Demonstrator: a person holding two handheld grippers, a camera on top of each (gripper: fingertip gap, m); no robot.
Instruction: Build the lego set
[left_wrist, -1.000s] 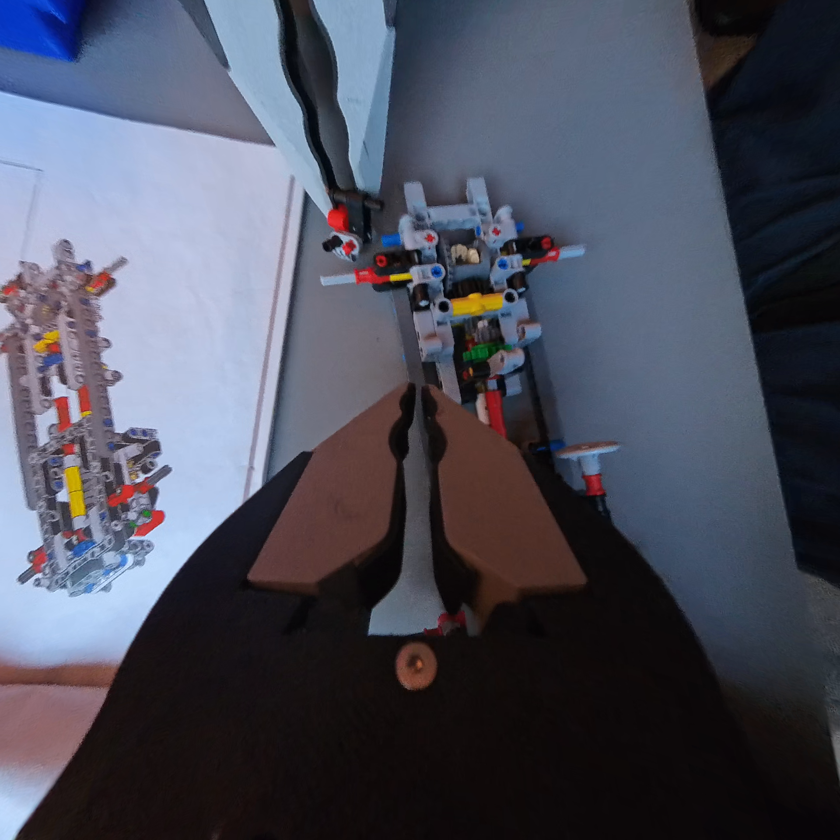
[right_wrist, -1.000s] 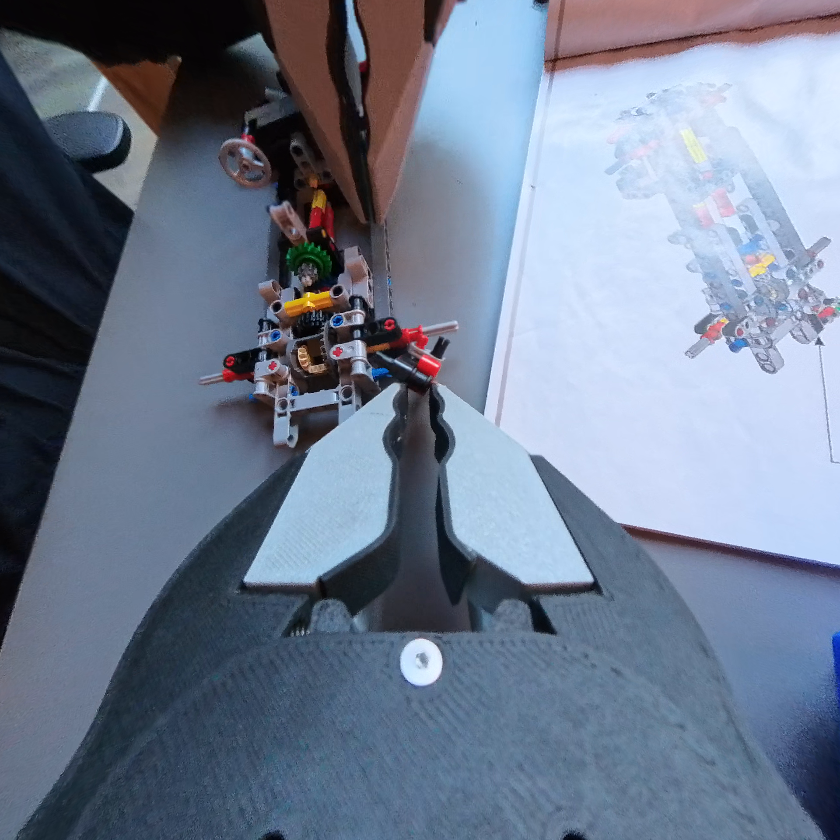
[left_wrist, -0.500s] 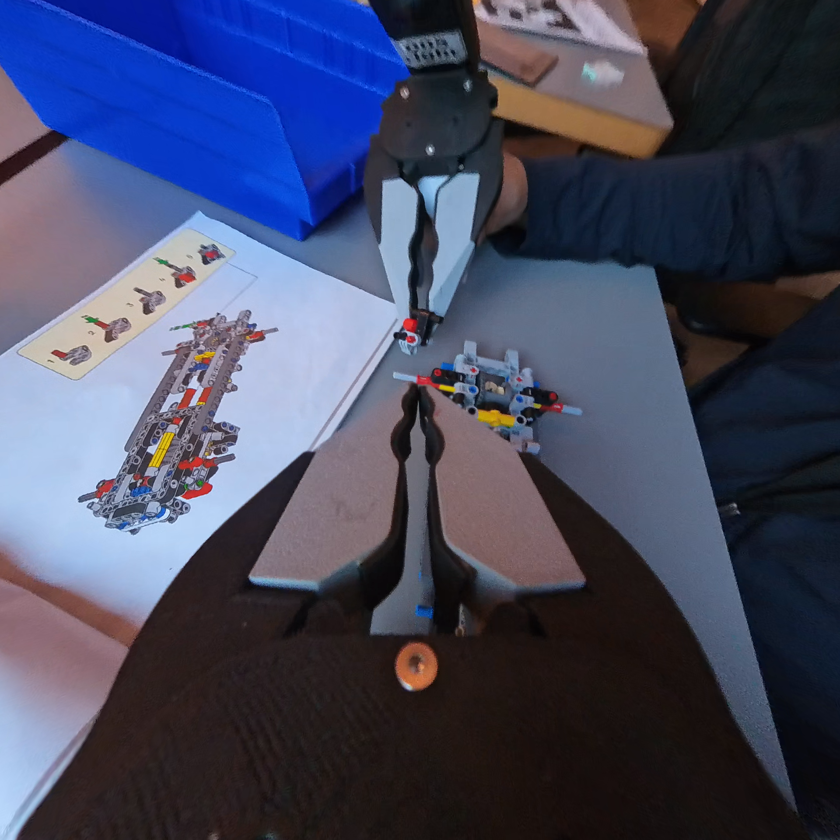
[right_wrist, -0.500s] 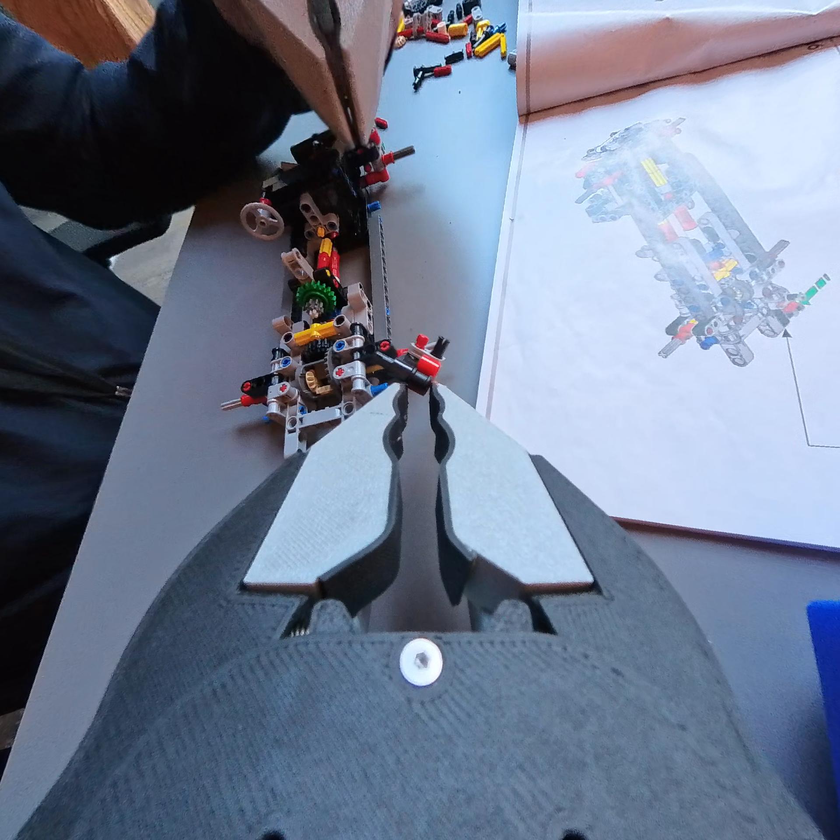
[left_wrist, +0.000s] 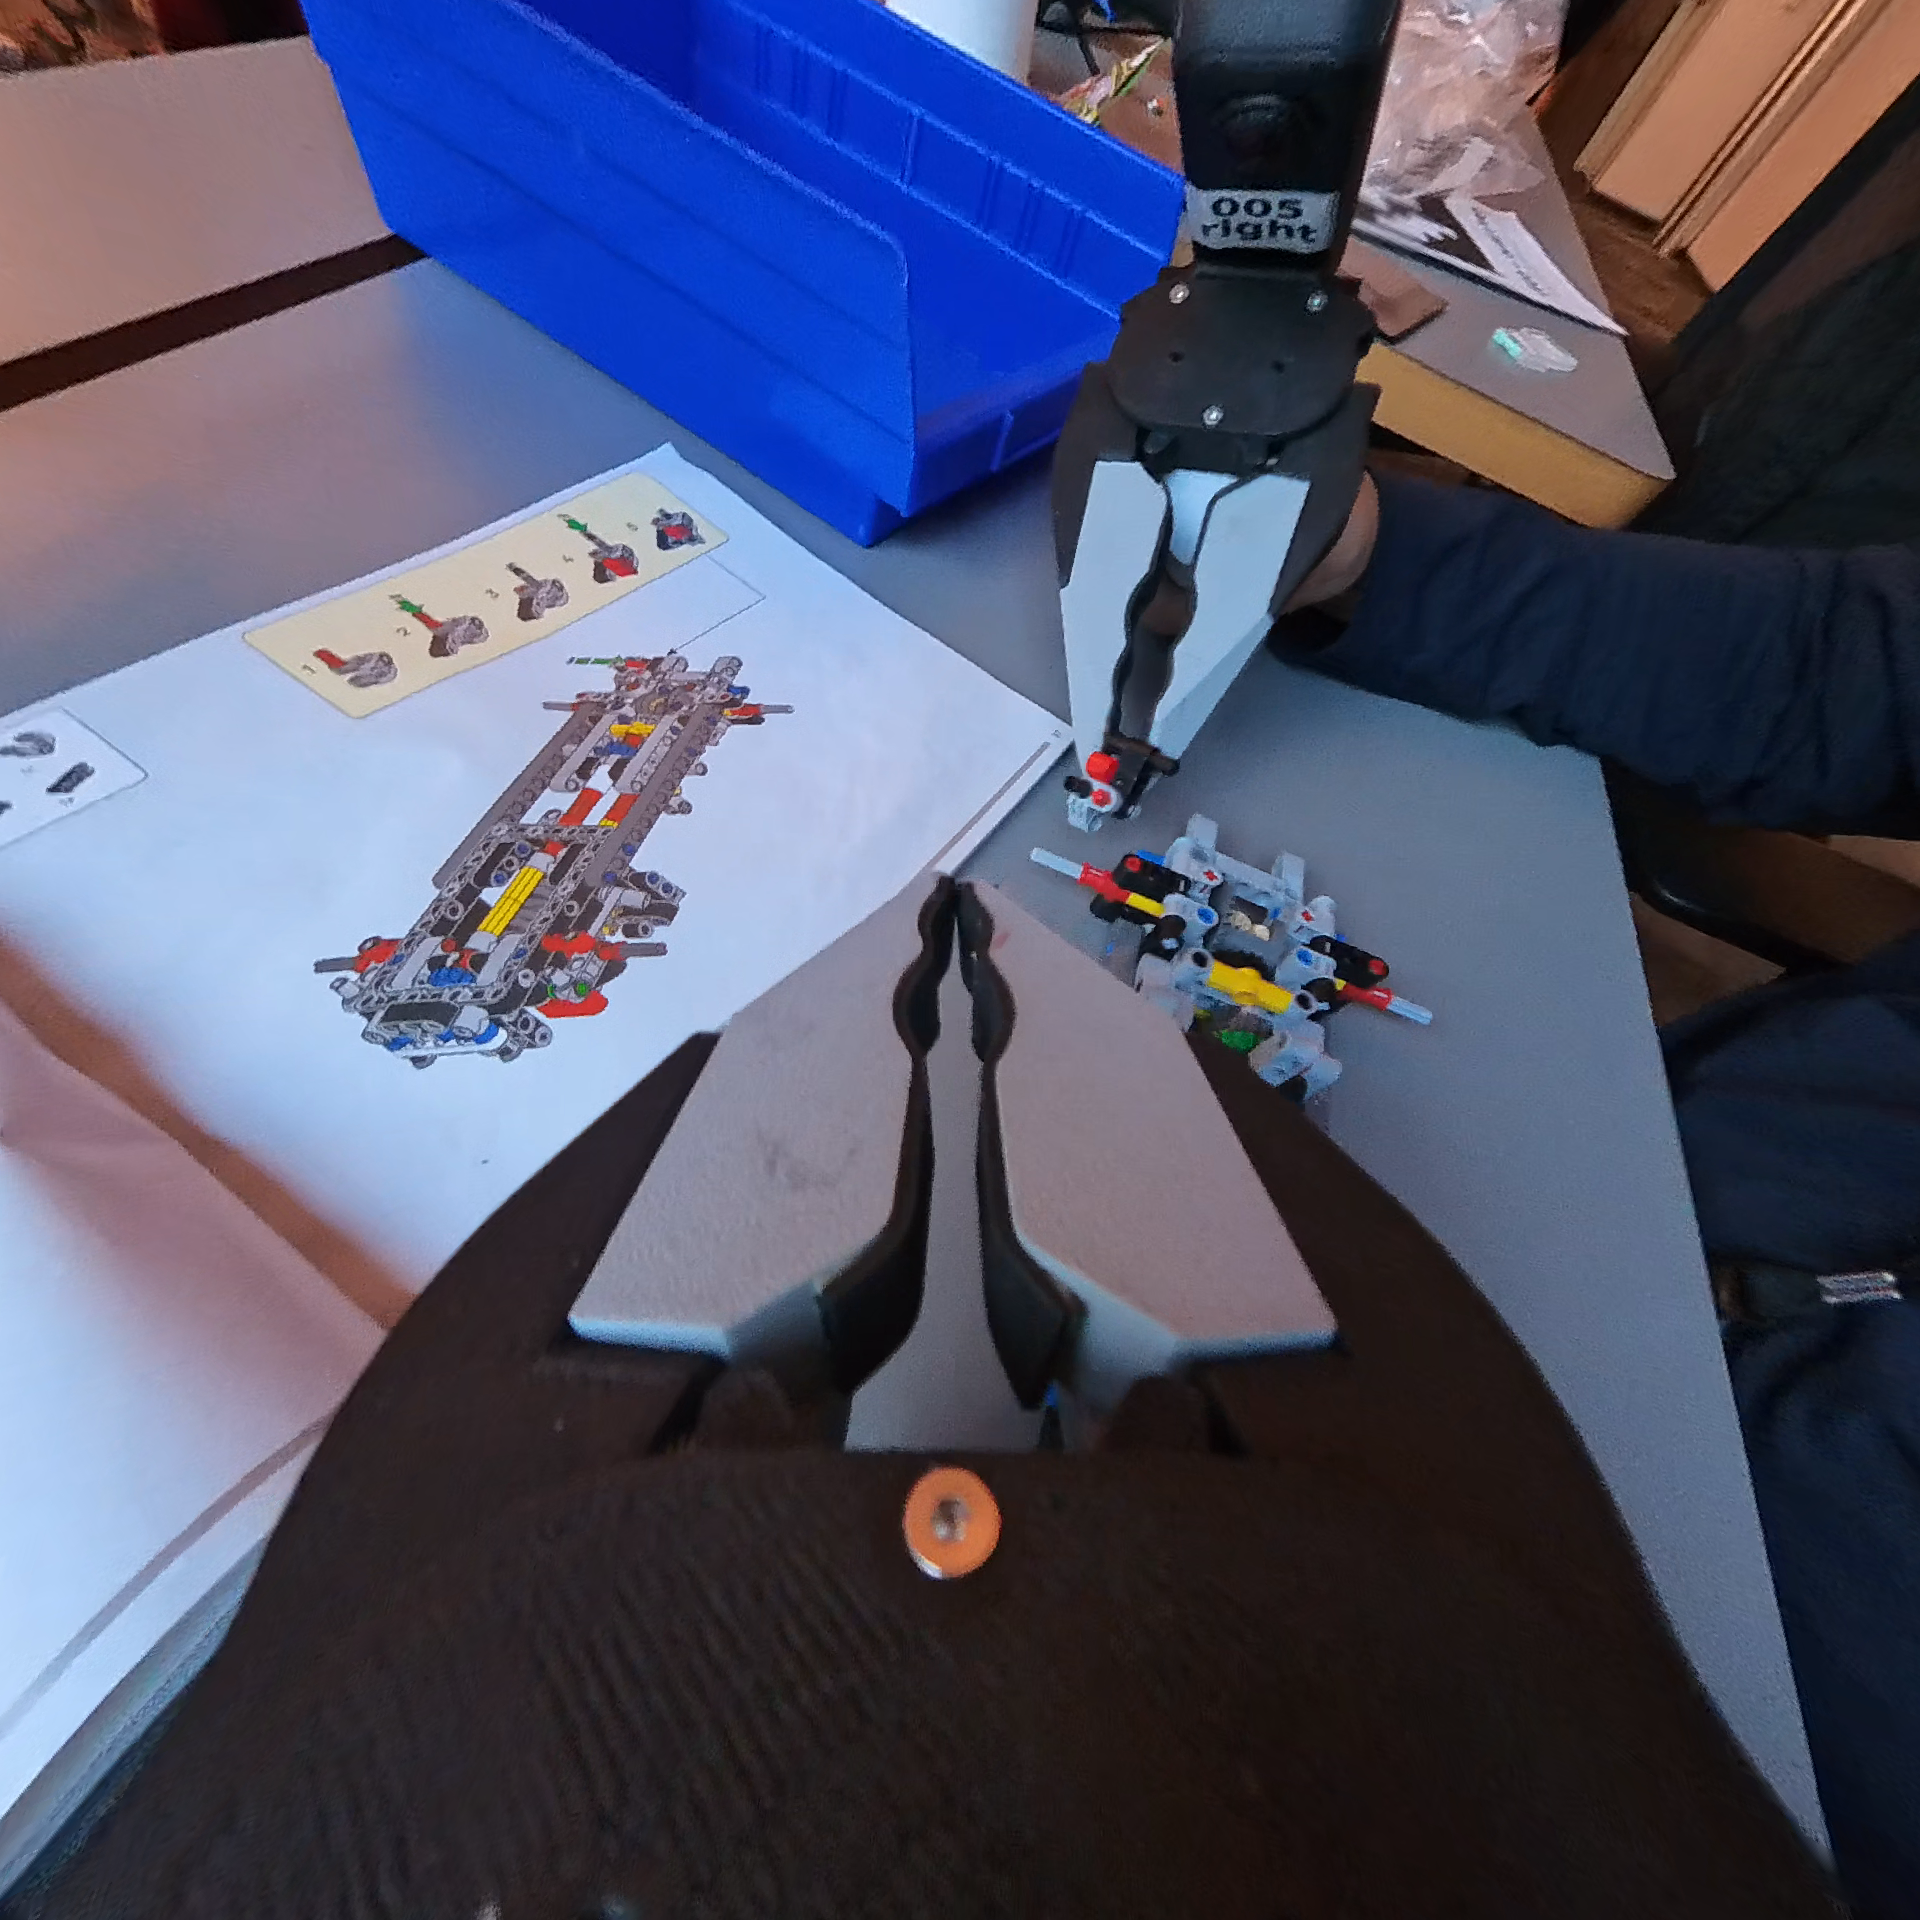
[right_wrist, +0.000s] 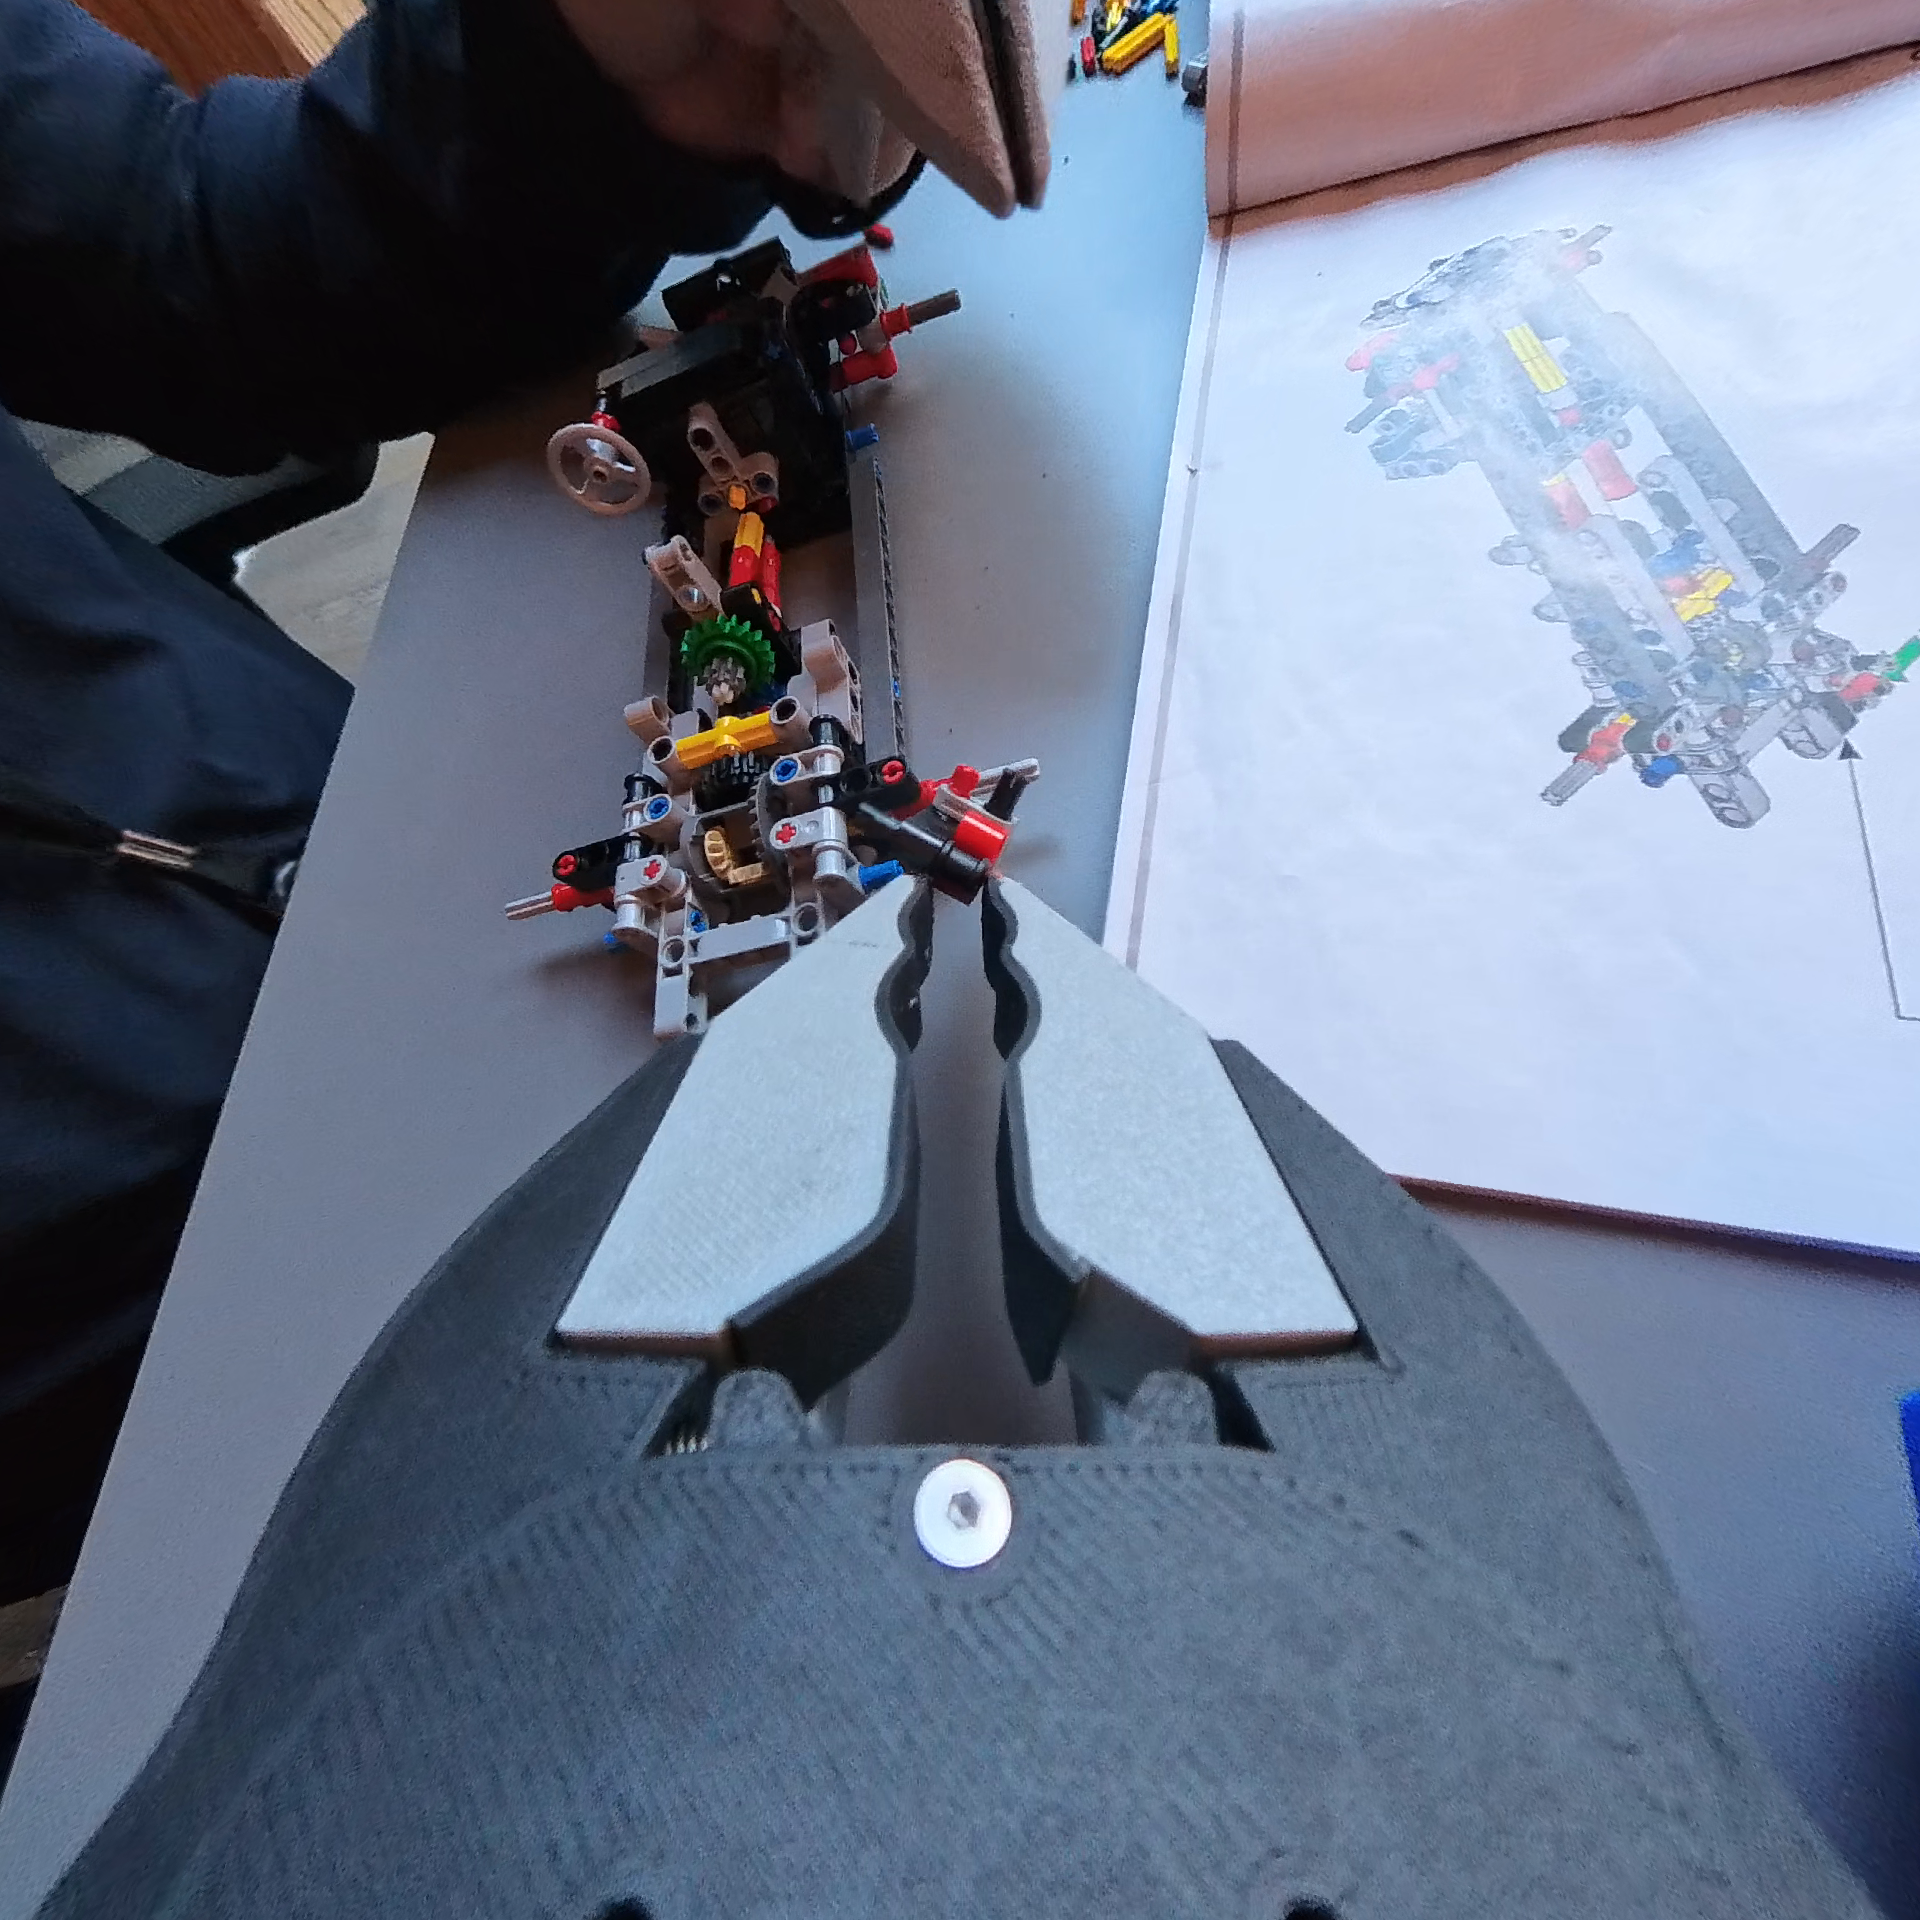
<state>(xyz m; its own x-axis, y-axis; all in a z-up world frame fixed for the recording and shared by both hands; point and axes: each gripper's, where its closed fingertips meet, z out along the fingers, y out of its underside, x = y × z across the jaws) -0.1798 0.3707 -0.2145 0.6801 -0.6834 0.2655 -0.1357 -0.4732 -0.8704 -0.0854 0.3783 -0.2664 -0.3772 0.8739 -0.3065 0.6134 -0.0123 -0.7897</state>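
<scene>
So the big stuff first: grey tabletop (left_wrist: 1455, 790), and a blue bin (left_wrist: 727, 239) sitting at the far side of it. Open manual (left_wrist: 312, 831) lies flat beside the build, showing a picture of a long chassis.

The chassis (right_wrist: 758, 644) itself lies on the tabletop just beside the manual's edge, long way pointing away from my right tool. Black block and a tan steering wheel (right_wrist: 600, 470) at the far end, green gear (right_wrist: 727, 649) in the middle, grey frame with a yellow crosspiece and side axles at the near end. There's a scatter of loose bits (right_wrist: 1127, 31) way at the back.

My left tool (left_wrist: 956, 896) is fully closed, tips together with nothing between them that I can see. It hangs over the manual's corner, near the chassis's grey end but not touching it.

My right tool (right_wrist: 951, 894) is pinching a small black-and-red piece (right_wrist: 956, 836) at its very tips, fingers (right_wrist: 831, 997) nearly together on the black stub. In the left view that piece hangs just above the tabletop, close to the grey end's axle; whether it touches the axle I can't tell.

My read: the piece is being lined up at that near corner, left tool free. Seating it would need careful aim and the frame steadied.
</scene>
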